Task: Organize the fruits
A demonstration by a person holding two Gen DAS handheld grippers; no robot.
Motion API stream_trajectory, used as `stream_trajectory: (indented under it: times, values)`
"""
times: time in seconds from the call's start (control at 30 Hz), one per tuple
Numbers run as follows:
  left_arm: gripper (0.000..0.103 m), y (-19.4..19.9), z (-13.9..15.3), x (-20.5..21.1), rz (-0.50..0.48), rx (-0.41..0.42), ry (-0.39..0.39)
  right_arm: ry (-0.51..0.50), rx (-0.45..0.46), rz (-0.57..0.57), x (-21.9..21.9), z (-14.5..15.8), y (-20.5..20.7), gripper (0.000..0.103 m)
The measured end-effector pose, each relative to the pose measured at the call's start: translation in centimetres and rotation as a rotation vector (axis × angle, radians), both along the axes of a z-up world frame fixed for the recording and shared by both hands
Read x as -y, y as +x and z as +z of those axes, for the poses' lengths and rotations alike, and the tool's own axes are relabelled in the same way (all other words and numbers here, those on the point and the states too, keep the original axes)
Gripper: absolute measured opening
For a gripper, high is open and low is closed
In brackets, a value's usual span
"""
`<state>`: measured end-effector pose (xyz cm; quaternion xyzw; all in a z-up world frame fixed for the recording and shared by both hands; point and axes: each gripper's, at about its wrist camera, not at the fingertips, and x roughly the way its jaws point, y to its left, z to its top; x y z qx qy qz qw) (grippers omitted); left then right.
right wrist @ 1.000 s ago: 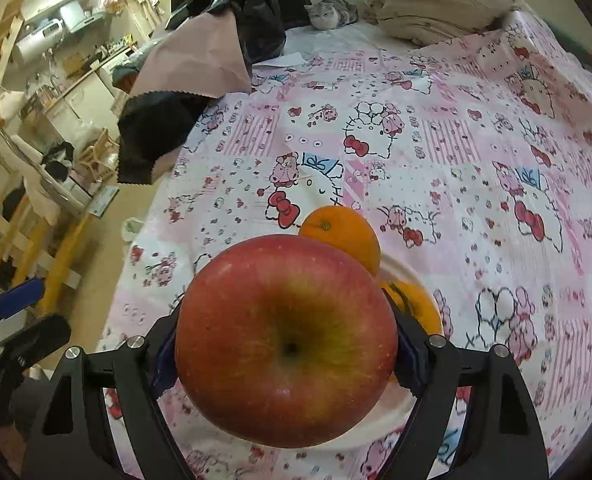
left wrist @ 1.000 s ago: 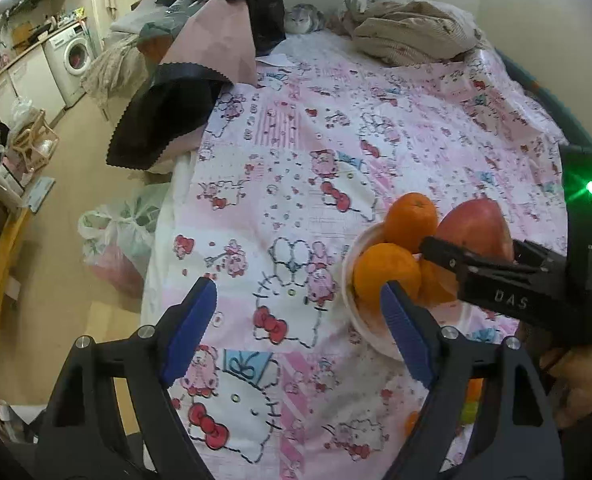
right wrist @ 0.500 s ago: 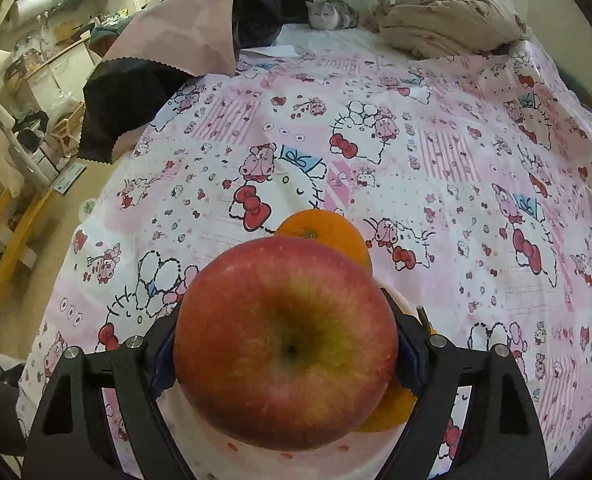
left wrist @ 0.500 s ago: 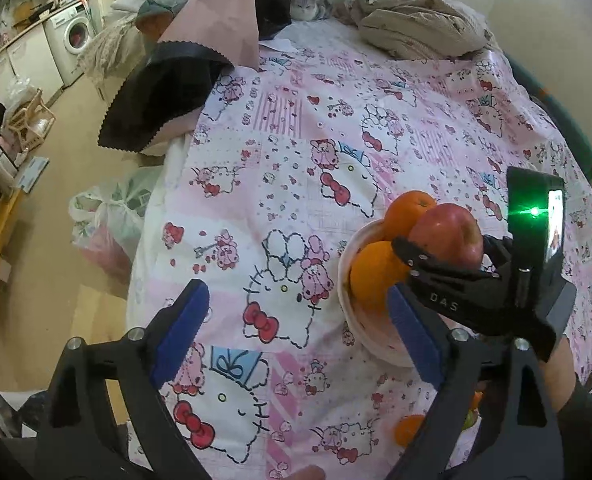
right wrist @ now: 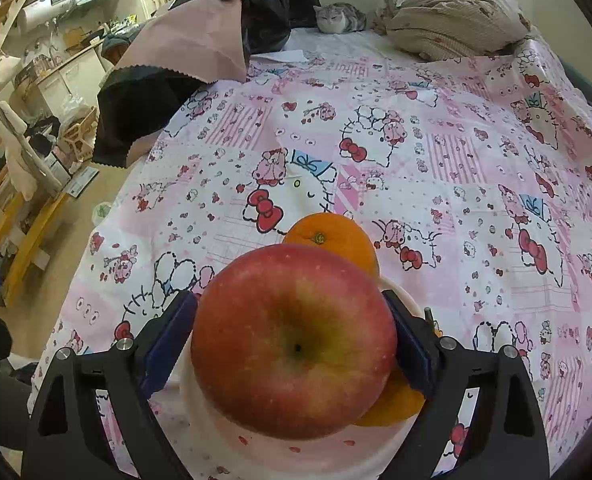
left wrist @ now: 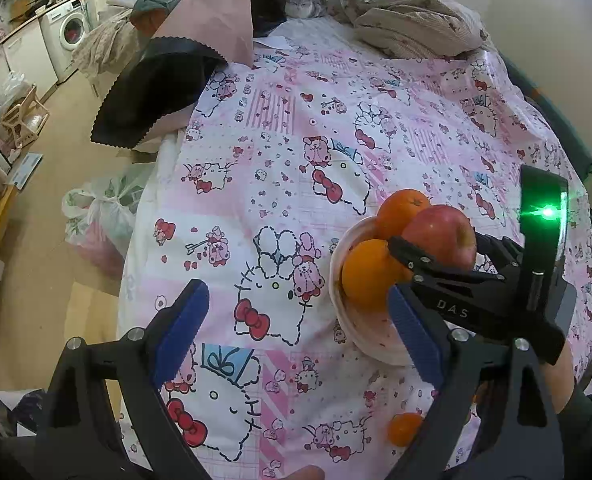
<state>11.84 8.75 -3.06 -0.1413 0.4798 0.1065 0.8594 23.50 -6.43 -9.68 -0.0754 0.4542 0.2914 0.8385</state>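
Right wrist view: red apple (right wrist: 294, 340) fills the centre, sitting on the oranges in the white bowl (right wrist: 296, 456). It hides most of the bowl and the fruit under it; one orange (right wrist: 331, 242) peeks out at 12 o'clock of the apple, another shows only as a sliver at 4 o'clock. Right gripper (right wrist: 292, 344) jaws have just been opening, the apple between them; a thin gap shows at the left pad, the right pad's contact is hard to make out. I read the apple as released.

Left wrist view: left gripper (left wrist: 296, 334) stands wide, nothing between its blue pads (left wrist: 182, 330), only the patterned bedspread (left wrist: 296, 160) below. Its right finger cuts off the bowl's near rim. At 3 o'clock the right gripper's black frame crosses the apple. A small orange fruit (left wrist: 403, 428) at 5 o'clock lies on the spread, half hidden. Grey cat (right wrist: 341, 18) at 12 o'clock, small and soft.
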Motion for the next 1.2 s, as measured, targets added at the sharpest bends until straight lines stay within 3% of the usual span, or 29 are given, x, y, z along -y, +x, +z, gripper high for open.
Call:
stream_trajectory:
  times: [0.13, 0.33, 0.47, 0.67, 0.97, 1.2]
  values:
    - [0.089, 0.0, 0.2, -0.1, 0.007, 0.007, -0.006, 0.012, 0.036, -0.022, 0.5, 1.5, -0.5, 0.093]
    - [0.089, 0.0, 0.7, 0.2, -0.004, 0.025, -0.004, 0.104, 0.0, -0.02, 2.3, 4.7, -1.7, 0.093]
    - [0.089, -0.3, 1.3, 0.0, 0.003, 0.049, 0.004, 0.185, -0.007, -0.062, 5.2, 7.8, -2.8, 0.093]
    - [0.089, -1.5, 2.5, -0.5, 0.031, 0.089, 0.016, 0.205, -0.019, -0.159, 9.5, 10.2, -4.2, 0.093]
    - [0.089, -4.7, 3.6, 0.3, 0.011, 0.116, 0.005, 0.235, -0.06, -0.253, 14.5, 11.3, -8.1, 0.093]
    - [0.089, -6.4, 3.0, 2.6, -0.046, 0.099, 0.013, 0.222, -0.115, -0.307, 16.1, 9.6, -11.2, 0.093]
